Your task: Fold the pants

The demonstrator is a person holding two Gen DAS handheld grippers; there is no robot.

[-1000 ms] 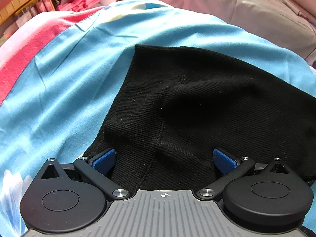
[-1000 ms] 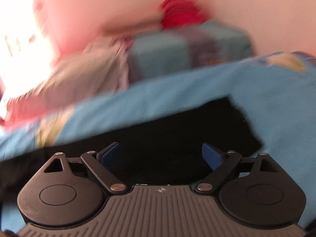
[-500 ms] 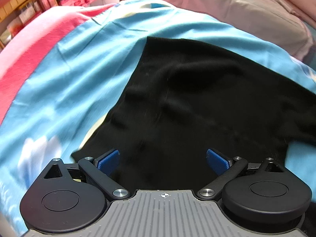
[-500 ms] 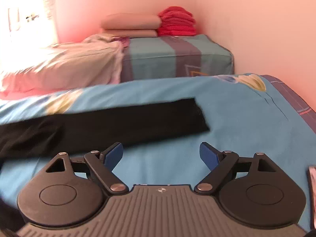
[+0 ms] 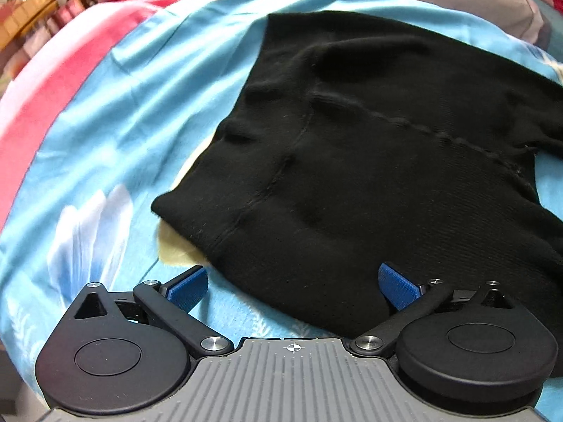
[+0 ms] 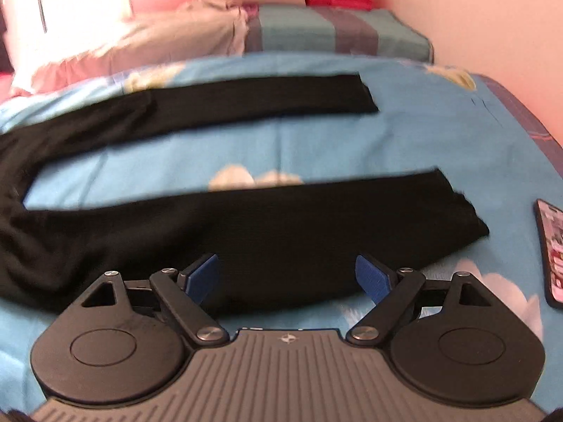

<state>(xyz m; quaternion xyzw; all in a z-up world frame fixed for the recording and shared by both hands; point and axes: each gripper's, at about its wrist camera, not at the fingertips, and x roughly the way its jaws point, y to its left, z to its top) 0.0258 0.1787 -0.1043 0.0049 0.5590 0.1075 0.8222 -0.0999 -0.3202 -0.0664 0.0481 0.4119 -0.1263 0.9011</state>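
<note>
Pants [image 5: 369, 147], black, spread flat on the blue sheet [image 5: 116, 123], legs apart in a V; far leg [image 6: 253, 100] and near leg [image 6: 267, 225] both run toward a phone [image 6: 554, 253] lying on the sheet. Left gripper [image 5: 292, 286] above the waist end, jaws wide, nothing held. Right gripper [image 6: 288, 277] above the near leg, jaws wide, pads clear of cloth.

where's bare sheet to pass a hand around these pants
Bare blue sheet lies between the two legs of the black pants, and left of the waistband. It is tighter at the right edge, by the phone.
</note>
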